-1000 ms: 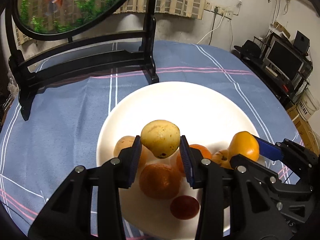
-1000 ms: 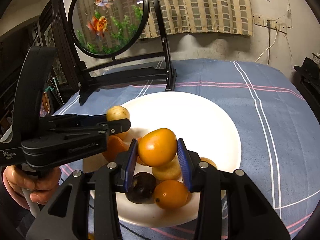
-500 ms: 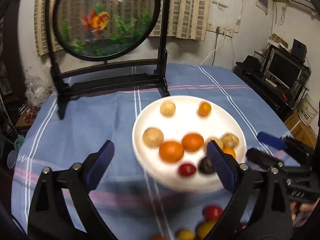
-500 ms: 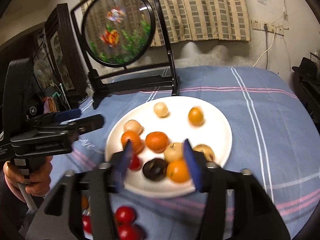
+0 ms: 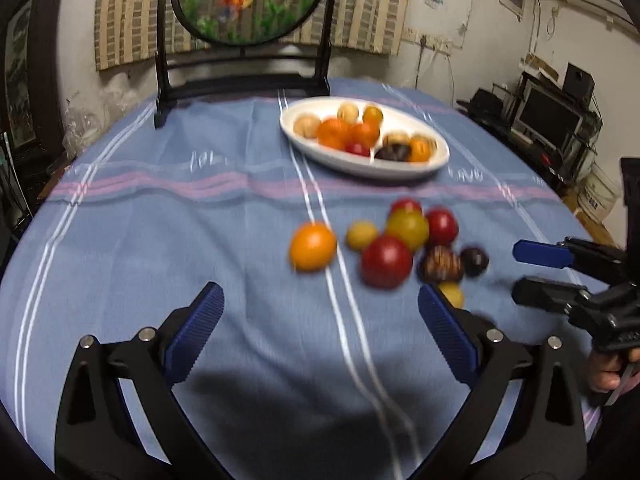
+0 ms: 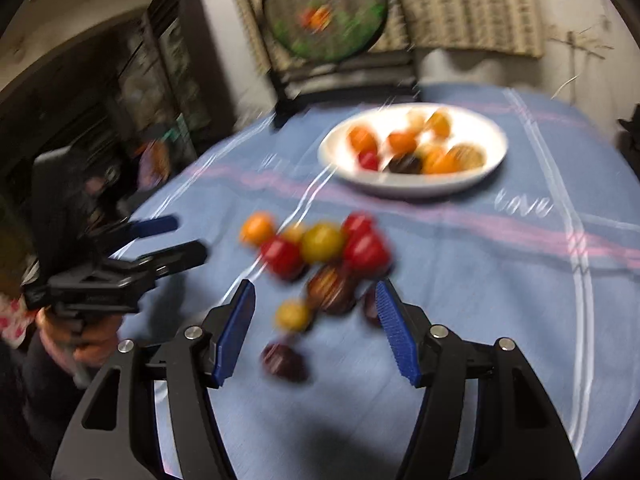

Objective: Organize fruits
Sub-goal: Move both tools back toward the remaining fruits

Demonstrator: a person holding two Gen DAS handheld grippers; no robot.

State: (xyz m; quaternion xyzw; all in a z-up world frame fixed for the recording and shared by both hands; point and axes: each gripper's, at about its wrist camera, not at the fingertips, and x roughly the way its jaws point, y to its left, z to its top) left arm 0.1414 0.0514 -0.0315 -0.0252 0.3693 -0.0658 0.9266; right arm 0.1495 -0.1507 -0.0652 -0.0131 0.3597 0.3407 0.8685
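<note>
Nine or so fruits already sit in the white plate (image 5: 362, 166) at one o'clock, while the loose pile (image 5: 394, 244) at three o'clock waits on the cloth, the left gripper (image 5: 320, 322) spread wide and the right gripper (image 6: 316, 328) half open, both empty.

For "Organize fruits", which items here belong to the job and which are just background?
Job:
- white plate with fruit on it
- loose fruits on the cloth
- left gripper, open, empty
- right gripper, open, empty

Background:
- blue tablecloth
- round goldfish screen on its stand
- monitor

Woven blue cloth (image 5: 160, 240) covers the table; glossy white plate (image 5: 320, 156); ribbed blue claw pads (image 5: 196, 332).
</note>
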